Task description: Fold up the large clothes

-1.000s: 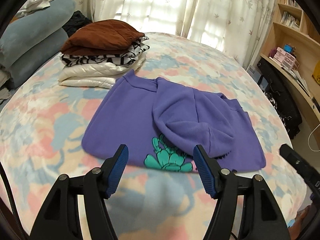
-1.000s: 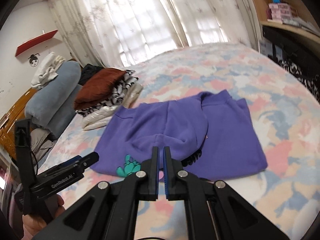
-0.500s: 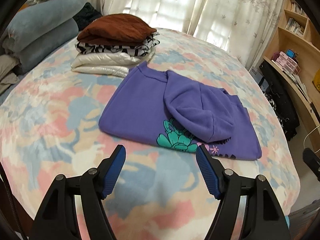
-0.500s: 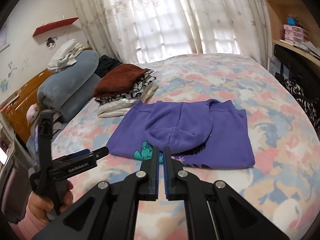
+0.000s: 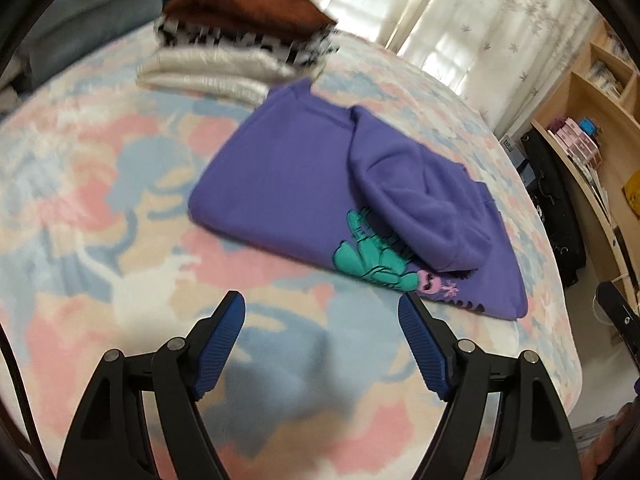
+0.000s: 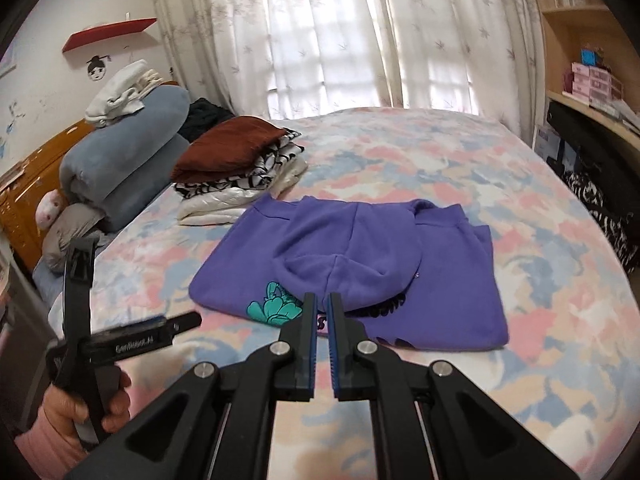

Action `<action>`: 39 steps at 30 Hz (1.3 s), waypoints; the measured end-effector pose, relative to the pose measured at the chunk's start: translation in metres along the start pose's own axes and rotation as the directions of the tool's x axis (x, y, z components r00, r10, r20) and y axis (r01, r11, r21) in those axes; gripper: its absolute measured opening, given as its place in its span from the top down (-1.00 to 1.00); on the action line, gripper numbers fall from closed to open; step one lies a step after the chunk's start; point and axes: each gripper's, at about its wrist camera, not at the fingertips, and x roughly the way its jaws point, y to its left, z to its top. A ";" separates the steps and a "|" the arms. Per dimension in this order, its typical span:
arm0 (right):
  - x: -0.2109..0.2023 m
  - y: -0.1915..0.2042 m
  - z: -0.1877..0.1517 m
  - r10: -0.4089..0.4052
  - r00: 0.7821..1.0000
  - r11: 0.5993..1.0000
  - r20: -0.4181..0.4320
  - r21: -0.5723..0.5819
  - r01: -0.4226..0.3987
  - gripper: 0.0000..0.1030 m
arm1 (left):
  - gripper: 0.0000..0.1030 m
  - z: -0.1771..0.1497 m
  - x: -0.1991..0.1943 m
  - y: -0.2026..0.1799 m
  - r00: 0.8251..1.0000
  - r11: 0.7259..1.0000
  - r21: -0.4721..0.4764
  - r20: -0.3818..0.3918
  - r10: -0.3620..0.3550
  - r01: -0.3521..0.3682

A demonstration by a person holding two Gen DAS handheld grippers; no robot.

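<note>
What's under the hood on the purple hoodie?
The hood lies on the hoodie front, covering part of the teal print and some lettering. The rest of the design is hidden.

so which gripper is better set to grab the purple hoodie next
Probably left: the left gripper is open, jaws just widened, nothing between them, aimed at the folded purple hoodie. The right gripper is shut.

A bed (image 6: pixel 400 148) with a pastel blotched cover fills the room. Rolled grey-blue bedding (image 6: pixel 120 152) lies by the orange headboard (image 6: pixel 24 196), topped with pale cloths (image 6: pixel 120 92). Sheer patterned curtains (image 6: pixel 340 32) hang behind. A red wall shelf (image 6: pixel 108 34) sits left; wooden shelving (image 6: pixel 580 40) with pink boxes (image 6: pixel 592 82) stands right.
</note>
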 end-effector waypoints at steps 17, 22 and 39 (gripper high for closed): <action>0.132 -0.019 0.020 0.047 0.999 0.994 -0.017 0.104 -0.045 0.91 | -0.51 0.047 0.129 0.057 0.990 0.952 -0.279 0.093 -0.108 0.130; 0.175 -0.019 0.030 0.019 1.000 0.996 -0.022 0.089 -0.017 0.91 | -0.07 0.074 0.136 0.058 0.981 0.948 -0.289 0.179 -0.082 0.132; 0.252 -0.024 0.001 -0.095 0.990 0.995 -0.102 0.016 0.097 0.89 | 0.66 0.079 0.069 -0.042 0.884 0.991 0.132 0.466 -0.043 -0.022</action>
